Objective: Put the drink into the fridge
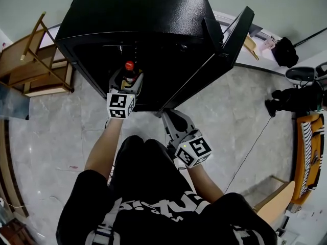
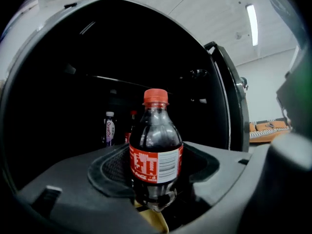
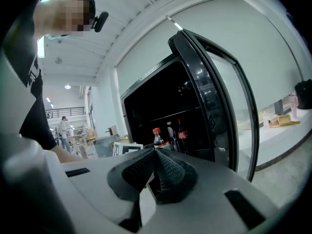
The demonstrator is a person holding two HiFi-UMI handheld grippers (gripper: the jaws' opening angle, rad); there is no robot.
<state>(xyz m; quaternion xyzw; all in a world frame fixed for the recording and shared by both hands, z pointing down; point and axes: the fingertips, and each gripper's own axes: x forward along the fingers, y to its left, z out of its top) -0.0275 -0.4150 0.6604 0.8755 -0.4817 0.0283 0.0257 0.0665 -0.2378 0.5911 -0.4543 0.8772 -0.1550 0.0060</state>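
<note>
At the left, the left gripper (image 1: pixel 125 84) has its jaws clamped on the lower body of the drink (image 2: pixel 156 147). This is a small cola bottle, held upright at the mouth of the fridge (image 1: pixel 138 19) and not yet on a shelf.

To do this step well, I would carry the bottle in level and upright. I would aim for a bare spot to the right of the purple-labelled bottle (image 2: pixel 109 127) and the dark bottle (image 2: pixel 130 123) just beside it, both far back on the left. The base should sit flat before the pads let go, and the gripper should then draw straight back.

The door (image 1: pixel 227 45) stands wide open at the right, so nothing seems to block the way in. The right gripper (image 1: pixel 172 120), near the person's lap, has its jaws pressed together on nothing and can wait clear.

The drink has a red cap, dark liquid up to the neck, and a red label with a white barcode panel. Its clear plastic and rounded shoulders look smooth, so it is probably a little slippery.
</note>
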